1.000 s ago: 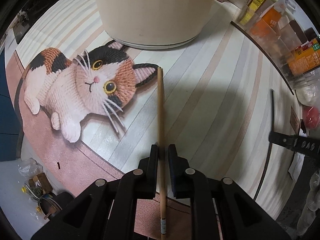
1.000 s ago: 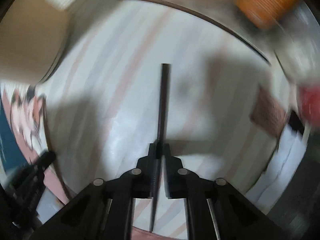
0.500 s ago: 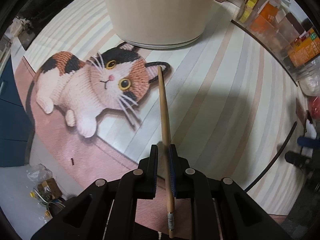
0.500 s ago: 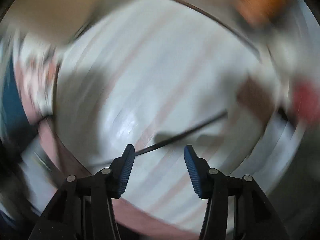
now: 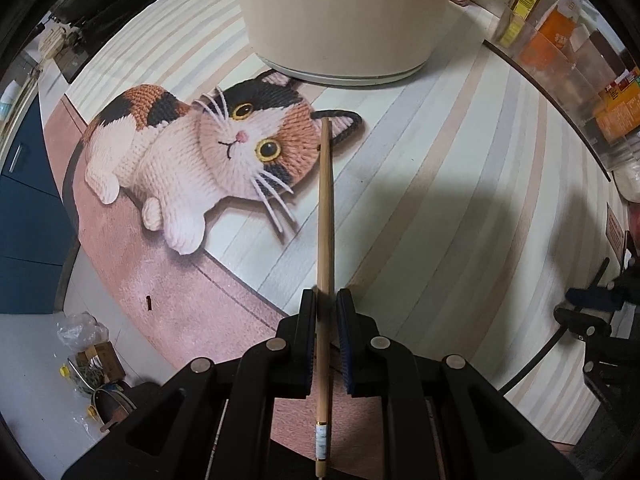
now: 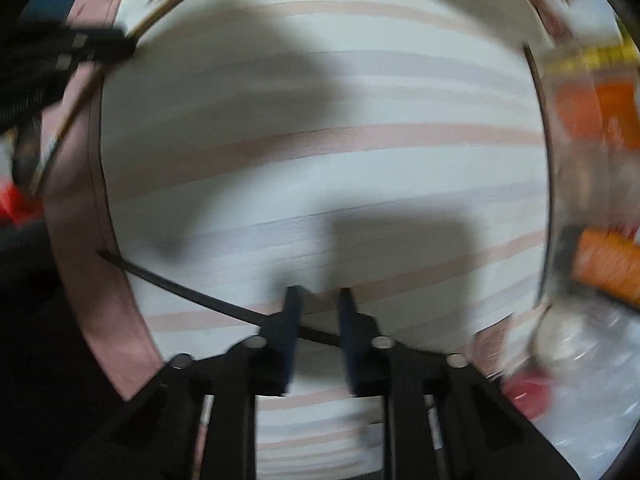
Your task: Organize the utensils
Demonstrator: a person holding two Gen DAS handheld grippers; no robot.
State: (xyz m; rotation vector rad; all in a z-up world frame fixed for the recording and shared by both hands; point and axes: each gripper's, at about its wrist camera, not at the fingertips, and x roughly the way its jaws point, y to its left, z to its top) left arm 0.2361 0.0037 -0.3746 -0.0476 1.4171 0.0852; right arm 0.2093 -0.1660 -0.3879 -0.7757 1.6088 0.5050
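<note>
Left wrist view, left to right. A blue cabinet (image 5: 20,216) stands at the left edge, with a small pile of clutter (image 5: 94,364) on the floor below it. The desk (image 5: 460,168) carries a mat with pale grey and pink stripes and a pink border. A calico cat picture (image 5: 200,148) is printed on the left part of the mat. A cream cylindrical container (image 5: 340,16) stands on the mat at the top centre, just behind the cat's ears.

The left gripper (image 5: 327,312) is clamped on a wooden chopstick (image 5: 324,216). The jaws are closed against the stick near its lower third. The stick runs forward along the gripper axis, above the mat; its far tip appears over the cat's right ear. The near end, with a pale band, projects back between the gripper arms.

At the right edge, clear bins with orange and yellow packets (image 5: 568,52) stand along the mat border.

Right wrist view, heavily blurred. The right gripper (image 6: 318,304) is over the striped mat. A black chopstick (image 6: 192,294) lies flat on the mat and runs from the pink border on the left, crosswise between the jaws. The jaws stand apart with a visible gap, one on each side of the stick; they are not clamped on it. Orange packets (image 6: 600,112) show as a smear at the right.
</note>
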